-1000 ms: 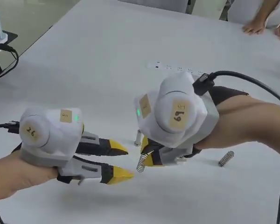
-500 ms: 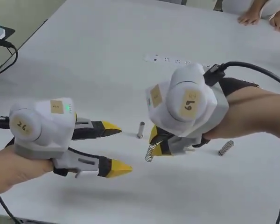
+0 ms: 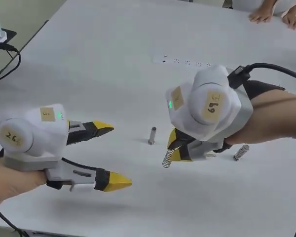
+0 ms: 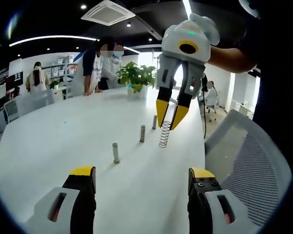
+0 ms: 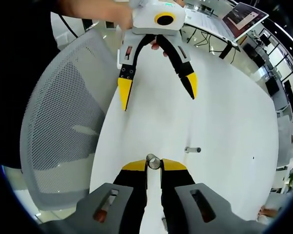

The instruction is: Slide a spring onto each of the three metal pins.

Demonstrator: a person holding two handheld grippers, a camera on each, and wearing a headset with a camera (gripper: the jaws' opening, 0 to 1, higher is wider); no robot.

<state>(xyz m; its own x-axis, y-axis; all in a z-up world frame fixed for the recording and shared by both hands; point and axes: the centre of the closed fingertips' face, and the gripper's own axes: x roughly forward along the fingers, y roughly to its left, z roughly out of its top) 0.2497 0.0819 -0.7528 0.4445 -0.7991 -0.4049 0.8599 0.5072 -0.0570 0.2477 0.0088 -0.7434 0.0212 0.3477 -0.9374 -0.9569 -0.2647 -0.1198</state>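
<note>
Head view
- Right gripper (image 3: 175, 150): narrow, pinched on the upper coils of a spring (image 3: 167, 158), with the lower end free just above the table (image 3: 89, 59).
- Left gripper (image 3: 111, 155): spread wide with nothing between the jaws, close to the table's near edge.
- Pin (image 3: 152, 136): bare and upright at mid-table, just beside the held spring, between the two grippers.
- Second spring (image 3: 240, 152): on the far side of the right gripper; on a pin or not, cannot tell.
- Power strip (image 3: 187, 63): flat, toward the far edge.

Left gripper view
- Left gripper (image 4: 142, 171): wide, empty.
- Right gripper (image 4: 171, 113): tips down, with the spring (image 4: 164, 134) dangling below them, slightly tilted.
- Row on the table: bare pin (image 4: 115, 152) nearest, second spring (image 4: 142, 133) standing behind it, farther pin (image 4: 154, 122) beyond.
- Handling, as a judgement: thin wire coil, very light, soft sideways, likely to bend or flick out under a hard squeeze. Best held lightly near the top, as here, to leave the open bottom end free for the pin's tip. Pin stiff but small, probably easy to knock over.
- Surface: white, smooth, faintly glossy, so probably little grip for a dropped spring.
- Room: open office with ceiling lights, a plant (image 4: 136, 75) and people (image 4: 100, 66) past the far end of the table.

Right gripper view
- Right gripper (image 5: 154, 165): nearly closed around the spring (image 5: 154, 161), seen end-on.
- Left gripper (image 5: 157, 91): opposite, jaws apart.
- Pin (image 5: 193, 149): bare, off to one side of the spring.
- Chair (image 5: 58, 122): mesh back, beside the table edge.
</note>
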